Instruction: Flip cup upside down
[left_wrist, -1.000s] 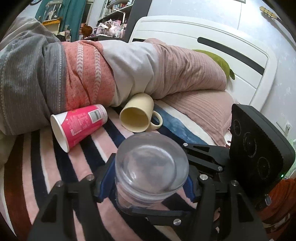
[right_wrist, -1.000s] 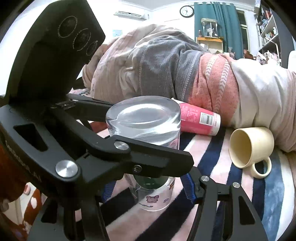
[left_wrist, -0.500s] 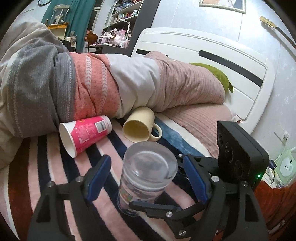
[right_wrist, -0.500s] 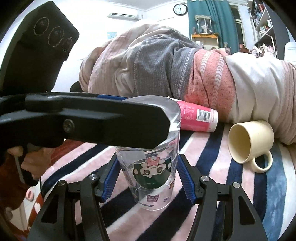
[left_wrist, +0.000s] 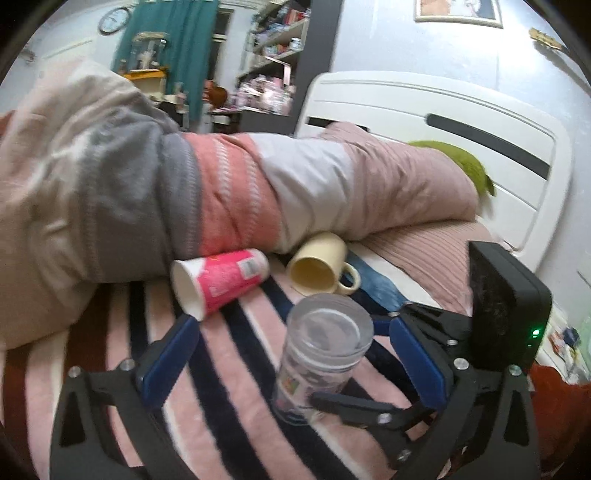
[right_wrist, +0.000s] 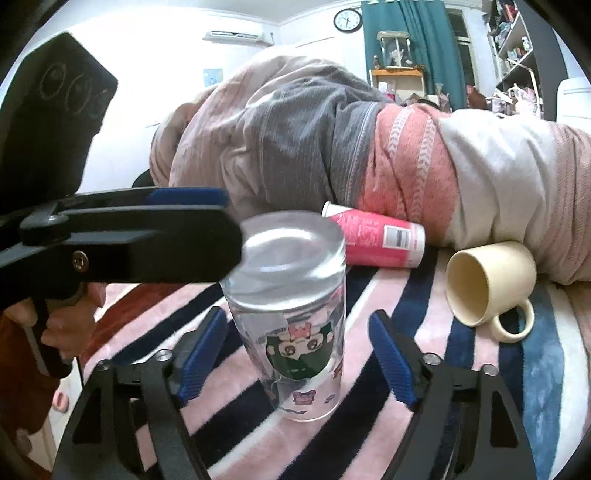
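Note:
A clear glass cup (right_wrist: 295, 325) with cartoon stickers stands upside down on the striped blanket, its base up. It also shows in the left wrist view (left_wrist: 321, 354). My right gripper (right_wrist: 295, 350) is open, its blue pads on either side of the cup and apart from it. My left gripper (left_wrist: 291, 350) is open too, with the cup between its fingers but nearer the right one, untouched. The left gripper's body (right_wrist: 122, 240) shows at the left of the right wrist view, beside the cup's top.
A pink paper cup (left_wrist: 218, 280) and a cream mug (left_wrist: 321, 266) lie on their sides behind the glass, against a heap of bedding (left_wrist: 184, 192). The striped blanket (left_wrist: 229, 406) covers the bed. A white headboard (left_wrist: 443, 122) stands at the back right.
Both grippers opened and let go of the glass cup, which now stands upside down on the blanket. The left gripper drew back and away from it.

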